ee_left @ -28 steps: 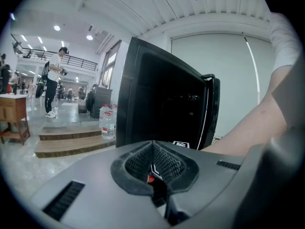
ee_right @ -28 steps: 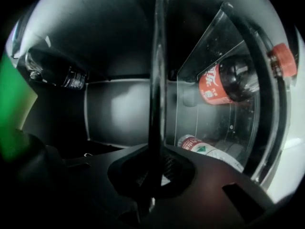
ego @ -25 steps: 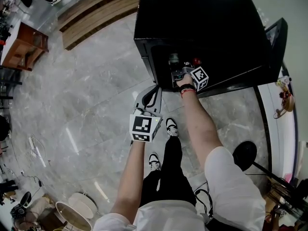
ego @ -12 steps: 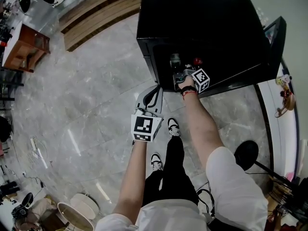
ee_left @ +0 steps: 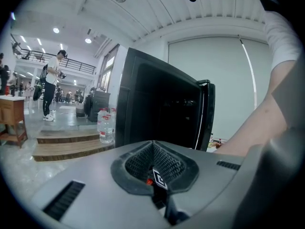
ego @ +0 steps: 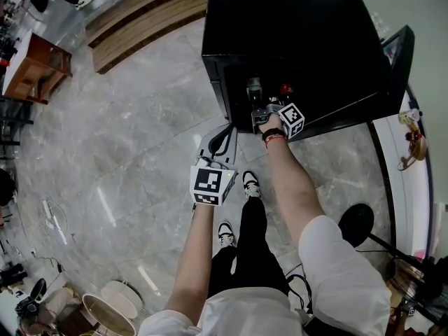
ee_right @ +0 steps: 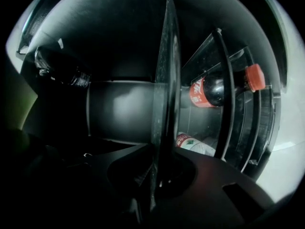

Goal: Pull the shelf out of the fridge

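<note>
1. Head view
   - The black fridge [ego: 294,33] is seen standing on the grey floor [ego: 126,138], with its door [ego: 402,54] swung open at the right.
   - The right tool [ego: 262,110] is held at the fridge opening, at the front edge of the interior.
   - The left tool [ego: 218,142] is held lower, over the floor and apart from the fridge.
2. Left gripper view
   - The jaws of the left tool [ee_left: 155,173] are pressed together, and nothing is gripped between them.
   - The fridge [ee_left: 152,109] is seen ahead, with the open door [ee_left: 206,113] at its right side.
3. Right gripper view
   - The right tool [ee_right: 157,175] is clenched on the front edge of the shelf [ee_right: 164,80].
   - The shelf is a thin clear pane, seen edge-on, and it runs from the jaws into the fridge interior.
   - A red-capped bottle [ee_right: 224,87] is seen on one side of the pane.
   - A dark bottle [ee_right: 59,70] is seen on the other side.
</note>
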A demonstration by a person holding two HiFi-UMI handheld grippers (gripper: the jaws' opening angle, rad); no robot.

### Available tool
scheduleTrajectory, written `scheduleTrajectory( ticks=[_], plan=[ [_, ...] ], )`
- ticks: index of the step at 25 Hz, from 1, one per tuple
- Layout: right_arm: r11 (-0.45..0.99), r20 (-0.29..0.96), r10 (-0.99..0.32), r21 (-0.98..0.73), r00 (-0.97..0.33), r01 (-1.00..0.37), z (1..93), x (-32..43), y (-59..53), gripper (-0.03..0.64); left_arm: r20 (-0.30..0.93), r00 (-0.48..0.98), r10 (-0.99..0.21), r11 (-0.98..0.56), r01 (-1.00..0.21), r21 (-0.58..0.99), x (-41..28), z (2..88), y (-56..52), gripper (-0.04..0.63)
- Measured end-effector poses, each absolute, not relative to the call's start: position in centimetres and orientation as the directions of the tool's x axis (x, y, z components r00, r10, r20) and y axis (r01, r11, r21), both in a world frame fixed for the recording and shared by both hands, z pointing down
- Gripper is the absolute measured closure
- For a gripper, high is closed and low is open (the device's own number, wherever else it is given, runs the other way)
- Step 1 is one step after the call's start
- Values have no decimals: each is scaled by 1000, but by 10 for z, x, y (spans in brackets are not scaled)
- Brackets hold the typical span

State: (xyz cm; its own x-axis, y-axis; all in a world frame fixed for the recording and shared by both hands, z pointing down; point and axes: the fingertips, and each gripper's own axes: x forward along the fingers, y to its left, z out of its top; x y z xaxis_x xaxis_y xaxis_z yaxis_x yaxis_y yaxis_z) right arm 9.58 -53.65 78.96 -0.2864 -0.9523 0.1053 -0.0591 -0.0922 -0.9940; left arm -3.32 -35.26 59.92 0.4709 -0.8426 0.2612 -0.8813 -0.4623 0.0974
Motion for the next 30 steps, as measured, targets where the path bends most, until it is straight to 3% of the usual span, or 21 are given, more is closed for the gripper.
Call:
scheduleTrajectory(
  ticks=[15, 30],
  plan=[
    [-103, 107, -972, -994, -209, -33, 791, 98, -515, 588, 271, 477, -836, -463, -879, 117, -38, 595, -350, 578],
    [-114, 114, -971, -993, -211, -14, 789, 98, -479, 588, 261, 481, -837, -463, -877, 132, -36, 585, -338, 578]
  ],
)
